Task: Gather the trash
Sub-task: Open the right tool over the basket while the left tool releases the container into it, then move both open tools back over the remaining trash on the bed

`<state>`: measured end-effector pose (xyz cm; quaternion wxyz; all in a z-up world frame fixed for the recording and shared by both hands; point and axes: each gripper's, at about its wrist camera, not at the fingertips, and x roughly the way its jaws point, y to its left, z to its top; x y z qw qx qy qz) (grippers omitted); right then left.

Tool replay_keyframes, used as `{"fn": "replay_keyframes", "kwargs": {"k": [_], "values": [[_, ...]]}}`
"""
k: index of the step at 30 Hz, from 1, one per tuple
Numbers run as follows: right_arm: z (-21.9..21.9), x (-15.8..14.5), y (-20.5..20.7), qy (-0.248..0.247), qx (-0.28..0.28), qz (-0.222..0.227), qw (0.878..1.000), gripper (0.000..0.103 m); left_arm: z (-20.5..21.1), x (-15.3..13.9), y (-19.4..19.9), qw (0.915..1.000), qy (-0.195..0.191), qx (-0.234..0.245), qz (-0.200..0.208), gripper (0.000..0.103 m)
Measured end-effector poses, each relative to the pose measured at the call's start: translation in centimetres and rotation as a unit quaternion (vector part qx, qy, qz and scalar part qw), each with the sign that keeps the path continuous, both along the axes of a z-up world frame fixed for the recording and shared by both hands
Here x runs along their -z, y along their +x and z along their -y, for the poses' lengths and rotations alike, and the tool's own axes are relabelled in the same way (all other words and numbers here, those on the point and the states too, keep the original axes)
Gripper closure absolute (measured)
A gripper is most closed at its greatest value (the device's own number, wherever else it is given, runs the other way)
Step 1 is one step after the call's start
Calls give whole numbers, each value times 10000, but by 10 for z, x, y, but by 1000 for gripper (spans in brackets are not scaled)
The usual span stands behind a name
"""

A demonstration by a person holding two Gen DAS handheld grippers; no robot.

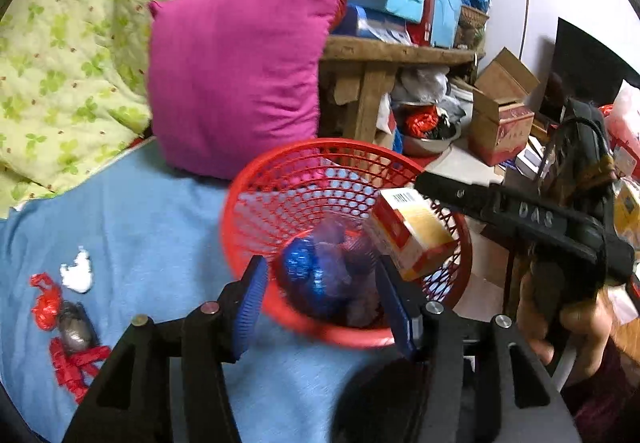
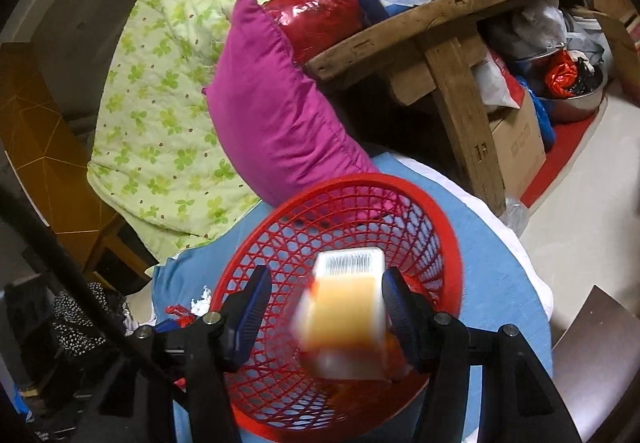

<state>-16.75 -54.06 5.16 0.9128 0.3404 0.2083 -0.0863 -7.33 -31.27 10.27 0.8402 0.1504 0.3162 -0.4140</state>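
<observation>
A red mesh basket (image 1: 256, 203) (image 2: 448, 227) stands on the blue bedsheet (image 1: 152, 243). My left gripper (image 1: 322, 263) is open just above the basket's near rim, with a blurred ball of blue foil and purple wrapper (image 1: 320, 271) lying inside the basket between its fingers. My right gripper (image 2: 326, 275) hangs over the basket. A red, yellow and white carton (image 2: 344, 307) (image 1: 412, 231) sits blurred and tilted between its fingers, with a clear gap to the left pad, so the jaws are open. Loose trash lies on the sheet: white paper (image 1: 78, 271), red wrappers (image 1: 46, 307) and a grey wrapper (image 1: 76, 329).
A magenta pillow (image 1: 236, 71) leans behind the basket, with a green floral quilt (image 1: 68, 43) beside it. A wooden bench (image 1: 392, 55) piled with boxes stands at the bed's edge, a steel bowl (image 2: 576, 103) and cardboard boxes (image 1: 500, 123) beneath. A person's hand (image 1: 568, 327) grips the right tool.
</observation>
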Motion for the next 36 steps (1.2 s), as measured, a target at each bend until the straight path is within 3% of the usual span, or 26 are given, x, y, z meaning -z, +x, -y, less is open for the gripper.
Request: {"fn": "replay_keyframes", "kwargs": {"k": [4,9,14,19,24,31,36], "values": [[-17,-17,-2,-336,-41,197,9992,42,-46,6,6,9992,-82,-385,65,41],[-47,-44,0,-672,-281,577,9957,42,-135,28,32,9892,-154,-1450,-155,41],[-99,-66,20,-979,-851,805,9883,40,-229,41,57,9632,-155,-2684,-68,41],[-158,-67,54,-1168,-1537,645,9791,39,-297,53,72,9385,-268,-3438,-136,41],[-205,-50,88,-1256,-2065,329,9698,39,-327,70,77,9260,-268,-3763,-164,41],[-243,-11,137,-1460,-2507,-207,9568,39,-339,84,96,9188,-196,-3940,-144,41],[-243,6,158,-1669,-2501,-212,9535,39,-335,86,118,9173,-235,-3975,52,41]]}}
